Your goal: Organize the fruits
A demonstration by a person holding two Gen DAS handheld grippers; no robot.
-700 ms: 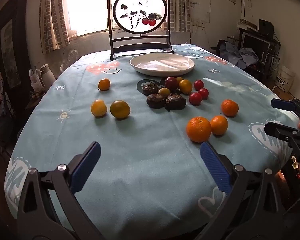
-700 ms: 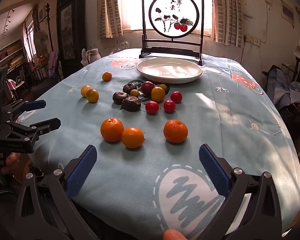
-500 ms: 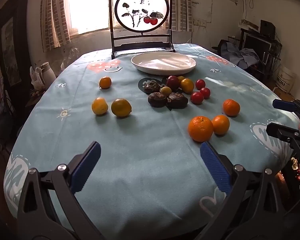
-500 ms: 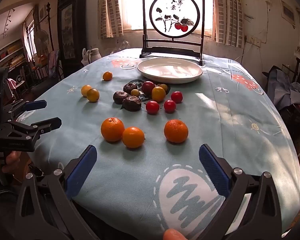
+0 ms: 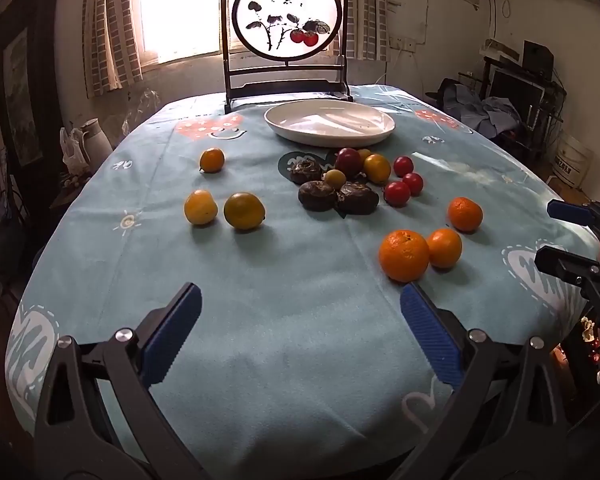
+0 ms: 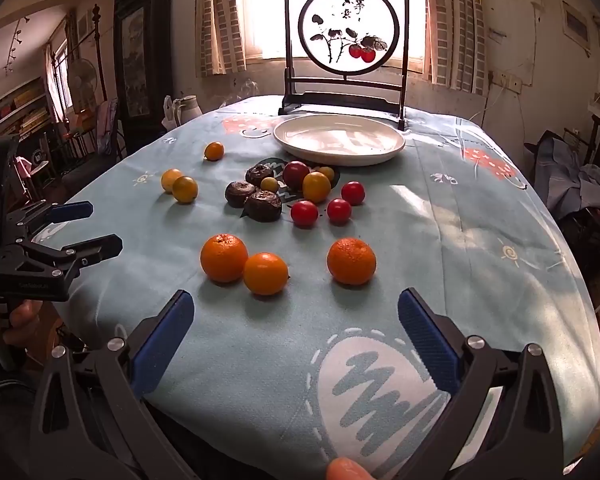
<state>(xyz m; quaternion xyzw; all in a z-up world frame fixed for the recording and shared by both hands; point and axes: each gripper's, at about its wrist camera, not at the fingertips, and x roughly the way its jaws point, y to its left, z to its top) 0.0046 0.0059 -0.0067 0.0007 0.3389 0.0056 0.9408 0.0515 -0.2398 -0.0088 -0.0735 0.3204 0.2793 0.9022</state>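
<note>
Fruit lies scattered on a light blue tablecloth. Three oranges sit nearest, with red cherry tomatoes, dark brown fruits and yellow fruits behind them. An empty white plate stands at the far side. My left gripper hovers open over the near cloth, nothing between its blue pads. Open as well, my right gripper hangs just short of the oranges. Each gripper shows in the other's view: the right gripper at the right edge, the left gripper at the left edge.
A dark-framed round painted screen stands behind the plate. One small orange fruit lies apart at the far left. A white jug and dark cabinet are beyond the table's left side; clutter and a bucket are at the right.
Both views have shifted slightly: the fruit and plate sit a little lower in the frames. Both grippers stay open; no fruit has moved.
</note>
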